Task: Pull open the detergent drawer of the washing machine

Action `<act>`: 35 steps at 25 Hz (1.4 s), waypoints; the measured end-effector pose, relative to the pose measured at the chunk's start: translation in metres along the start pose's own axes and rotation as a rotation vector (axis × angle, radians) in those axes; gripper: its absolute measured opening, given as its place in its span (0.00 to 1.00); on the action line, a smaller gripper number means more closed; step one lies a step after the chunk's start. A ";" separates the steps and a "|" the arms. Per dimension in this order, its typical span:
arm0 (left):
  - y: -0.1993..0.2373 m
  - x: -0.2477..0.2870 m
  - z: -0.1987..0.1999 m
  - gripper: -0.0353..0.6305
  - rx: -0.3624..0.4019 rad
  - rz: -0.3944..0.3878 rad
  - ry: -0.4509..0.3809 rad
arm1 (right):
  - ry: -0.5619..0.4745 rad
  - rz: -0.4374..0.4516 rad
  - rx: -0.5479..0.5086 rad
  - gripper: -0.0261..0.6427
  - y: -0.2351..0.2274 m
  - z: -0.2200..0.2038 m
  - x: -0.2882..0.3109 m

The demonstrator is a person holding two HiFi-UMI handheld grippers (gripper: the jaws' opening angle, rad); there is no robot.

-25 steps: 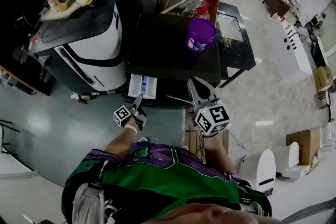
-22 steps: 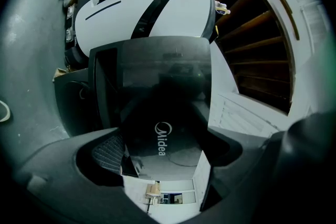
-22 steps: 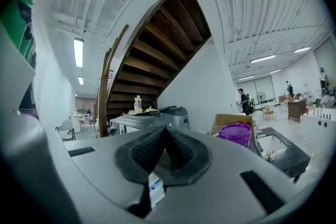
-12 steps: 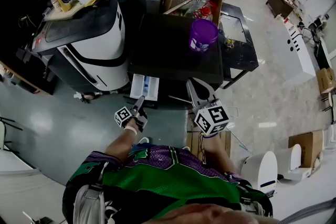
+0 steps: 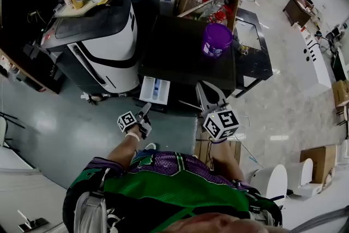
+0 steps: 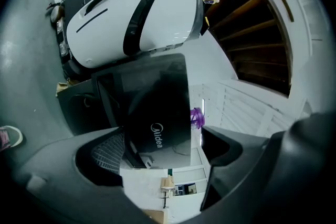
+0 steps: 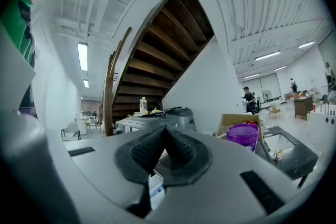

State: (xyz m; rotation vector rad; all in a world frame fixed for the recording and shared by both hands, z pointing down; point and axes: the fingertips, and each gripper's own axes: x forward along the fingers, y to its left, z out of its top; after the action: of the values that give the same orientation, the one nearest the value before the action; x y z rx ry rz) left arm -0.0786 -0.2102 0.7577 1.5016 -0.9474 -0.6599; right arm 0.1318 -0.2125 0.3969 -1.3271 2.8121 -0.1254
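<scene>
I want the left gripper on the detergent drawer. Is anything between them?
Nothing visible. In the head view the left gripper, jaws apart and empty, sits just short of the pulled-out detergent drawer, with no object between them.

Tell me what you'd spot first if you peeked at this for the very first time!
The bright purple tub sitting on top of the black washing machine jumps out. Next comes the white detergent drawer sticking out of its front, with the open left gripper close by it.
</scene>
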 end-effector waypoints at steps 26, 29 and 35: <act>-0.273 -0.031 0.055 0.71 0.935 -0.206 -0.060 | -0.051 0.002 0.047 0.04 -0.019 0.029 -0.014; -0.311 -0.030 0.047 0.71 1.024 -0.240 -0.073 | -0.069 0.000 0.059 0.04 -0.022 0.035 -0.018; -0.368 -0.034 0.036 0.71 1.192 -0.228 -0.102 | -0.100 0.004 0.083 0.04 -0.022 0.049 -0.024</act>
State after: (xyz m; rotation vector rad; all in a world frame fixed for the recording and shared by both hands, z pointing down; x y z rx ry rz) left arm -0.0555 -0.2038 0.3870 2.6634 -1.3565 -0.2945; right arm 0.1668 -0.2106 0.3494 -1.2729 2.6958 -0.1679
